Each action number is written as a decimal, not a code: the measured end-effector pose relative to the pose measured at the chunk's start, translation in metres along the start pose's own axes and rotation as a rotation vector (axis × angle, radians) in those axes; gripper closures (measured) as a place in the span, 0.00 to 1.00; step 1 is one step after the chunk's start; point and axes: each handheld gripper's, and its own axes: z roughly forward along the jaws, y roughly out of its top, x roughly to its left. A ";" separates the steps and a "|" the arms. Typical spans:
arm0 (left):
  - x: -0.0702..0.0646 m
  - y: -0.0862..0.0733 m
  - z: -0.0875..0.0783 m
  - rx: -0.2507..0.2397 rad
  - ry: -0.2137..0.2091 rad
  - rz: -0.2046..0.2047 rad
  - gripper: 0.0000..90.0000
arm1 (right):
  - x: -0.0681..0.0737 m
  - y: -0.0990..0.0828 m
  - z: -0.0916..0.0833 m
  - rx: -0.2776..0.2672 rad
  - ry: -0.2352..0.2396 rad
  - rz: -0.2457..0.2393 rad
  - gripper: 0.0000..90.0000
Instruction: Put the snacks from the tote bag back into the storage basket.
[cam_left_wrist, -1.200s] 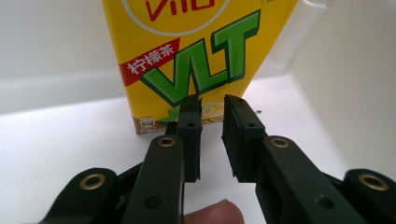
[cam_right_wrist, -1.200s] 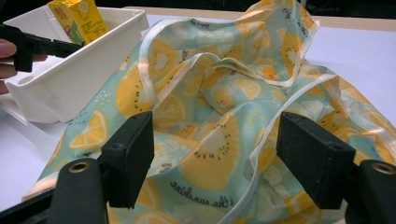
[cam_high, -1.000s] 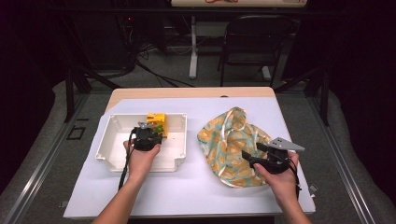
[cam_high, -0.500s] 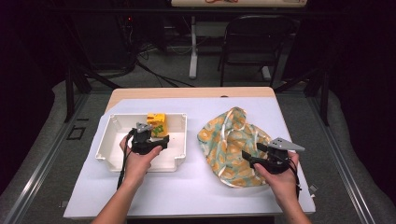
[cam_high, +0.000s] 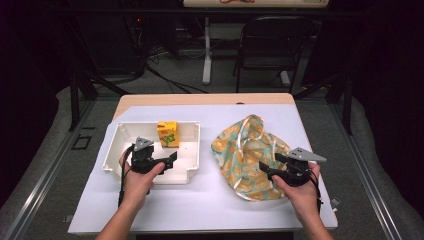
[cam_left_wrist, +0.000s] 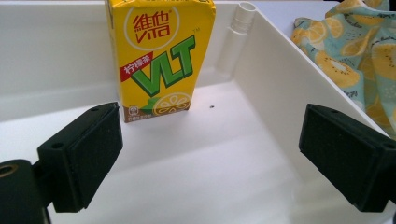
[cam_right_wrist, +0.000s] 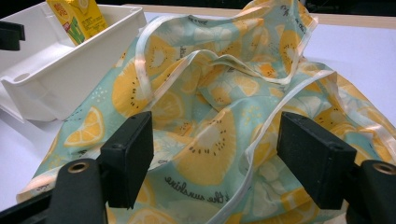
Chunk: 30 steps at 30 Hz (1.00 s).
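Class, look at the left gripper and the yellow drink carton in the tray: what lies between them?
Nothing but bare white tray floor. The left gripper view shows the left gripper, jaws open, short of the carton, which stands upright against the far wall.

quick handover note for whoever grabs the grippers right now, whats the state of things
Left gripper: open, empty, inside the white tray, jaws pointing at the yellow lemon tea carton but short of it.
Right gripper: open, empty, over the near edge of the fruit-print cloth bag; whether it touches the fabric is unclear.
The carton stands upright against the tray's far wall. The bag lies crumpled on the table, right of the tray and against it.
Done: nothing gripped.
Left, likely: close on the carton, grip the bag's rim, put the carton into the bag.
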 end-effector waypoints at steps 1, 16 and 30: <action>0.000 -0.001 -0.002 0.001 0.000 0.001 0.07 | 0.000 0.000 0.000 0.000 0.000 0.001 0.30; 0.012 -0.021 -0.032 -0.020 0.016 0.004 0.05 | -0.001 0.000 -0.003 0.004 0.000 -0.013 0.28; 0.034 -0.044 -0.060 -0.026 0.056 0.001 0.03 | -0.007 -0.011 -0.021 -0.002 0.007 -0.029 0.21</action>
